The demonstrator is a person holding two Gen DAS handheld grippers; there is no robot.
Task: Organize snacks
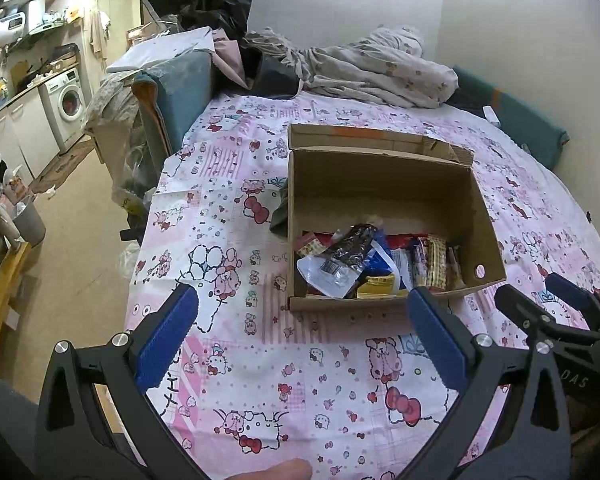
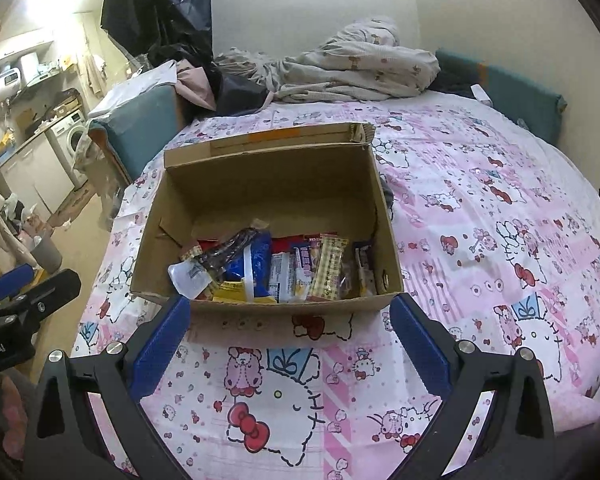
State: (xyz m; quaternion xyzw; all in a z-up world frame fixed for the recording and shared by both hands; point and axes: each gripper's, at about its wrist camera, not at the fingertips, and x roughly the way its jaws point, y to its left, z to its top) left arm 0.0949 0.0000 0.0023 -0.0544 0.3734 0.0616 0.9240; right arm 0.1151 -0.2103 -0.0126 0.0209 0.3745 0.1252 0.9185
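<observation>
While the cardboard box (image 2: 260,184) sits open on the pink cartoon-print bedsheet (image 2: 480,220), its snacks (image 2: 268,268) are gathered along the near wall, leaving the far part of the floor bare. Box long axis runs left to right; its opening faces up and its rear flap (image 2: 268,138) stands beyond the far wall. Most packets lie with their long axes running near to far, side by side; a dark wrapper (image 1: 354,244) lies diagonally on top at the left, above a clear-and-white pouch (image 1: 328,276). Left gripper (image 1: 300,336) hovers over the sheet just short of the box, both blue pads spread wide with nothing between them. Right gripper (image 2: 290,340) is likewise spread wide and empty, its pads flanking the near wall of the box. Left view alone shows a fingertip (image 1: 280,470) at the bottom edge. Both views show a washing machine (image 1: 66,102) at far left and crumpled bedding (image 2: 356,68) at the far end of the bed.
</observation>
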